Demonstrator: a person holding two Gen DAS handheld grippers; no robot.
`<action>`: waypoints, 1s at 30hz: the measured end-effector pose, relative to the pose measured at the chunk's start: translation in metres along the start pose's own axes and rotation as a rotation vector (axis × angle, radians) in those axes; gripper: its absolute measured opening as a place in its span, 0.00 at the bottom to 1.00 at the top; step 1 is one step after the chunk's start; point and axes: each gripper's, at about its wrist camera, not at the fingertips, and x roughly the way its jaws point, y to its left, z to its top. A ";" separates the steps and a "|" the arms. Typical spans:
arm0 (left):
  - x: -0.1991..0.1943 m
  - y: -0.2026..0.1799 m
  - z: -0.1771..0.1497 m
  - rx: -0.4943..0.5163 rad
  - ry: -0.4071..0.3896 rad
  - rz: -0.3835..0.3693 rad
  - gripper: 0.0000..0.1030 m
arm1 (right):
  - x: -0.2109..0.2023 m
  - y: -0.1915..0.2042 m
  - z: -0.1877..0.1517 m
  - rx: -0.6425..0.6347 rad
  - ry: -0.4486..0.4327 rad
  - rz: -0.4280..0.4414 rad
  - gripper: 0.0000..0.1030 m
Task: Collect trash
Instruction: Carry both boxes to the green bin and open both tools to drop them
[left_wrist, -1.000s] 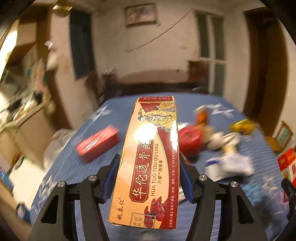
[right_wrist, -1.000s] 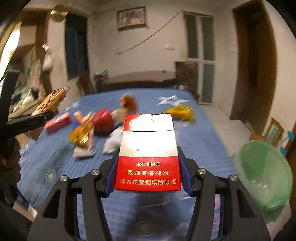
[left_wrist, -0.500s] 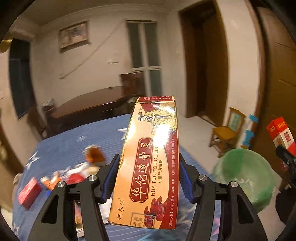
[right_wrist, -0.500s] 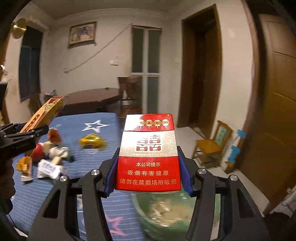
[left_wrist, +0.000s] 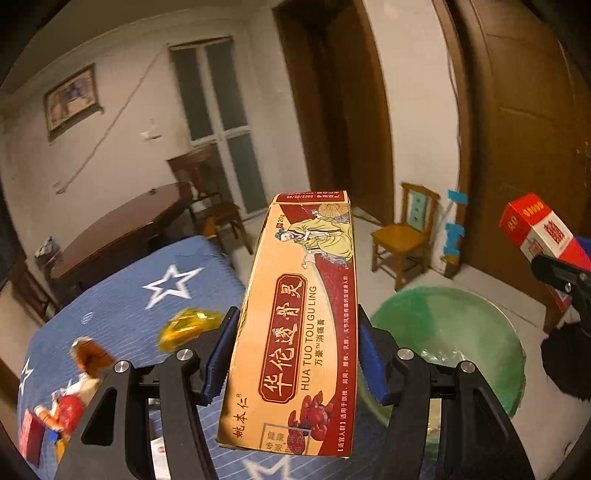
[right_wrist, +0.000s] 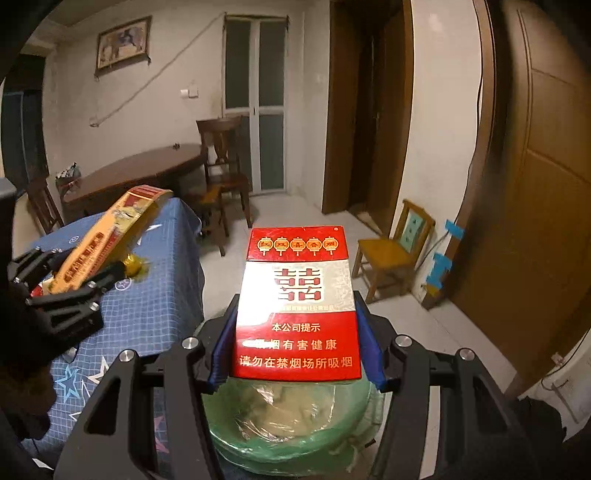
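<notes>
I see the left gripper (left_wrist: 295, 354) clamped on the ointment box (left_wrist: 299, 325); right gripper (right_wrist: 295, 339) grips the cigarette pack (right_wrist: 297, 306) over the green-lined bin (right_wrist: 291, 417).

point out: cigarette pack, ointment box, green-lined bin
cigarette pack (right_wrist: 297, 295): right wrist view, on its silver middle band.
ointment box (left_wrist: 295, 325): left wrist view, on the red title panel.
green-lined bin (left_wrist: 443, 325): left wrist view, on the liner's inner wall.
</notes>
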 end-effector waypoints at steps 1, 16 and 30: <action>0.008 -0.008 0.002 0.009 0.013 -0.014 0.59 | 0.003 -0.003 0.000 0.005 0.011 0.002 0.53; 0.074 -0.035 -0.026 0.109 0.194 -0.286 0.59 | 0.048 -0.035 -0.021 0.083 0.196 0.018 0.53; 0.098 -0.019 -0.026 0.075 0.217 -0.302 0.80 | 0.066 -0.028 -0.018 0.079 0.216 0.061 0.64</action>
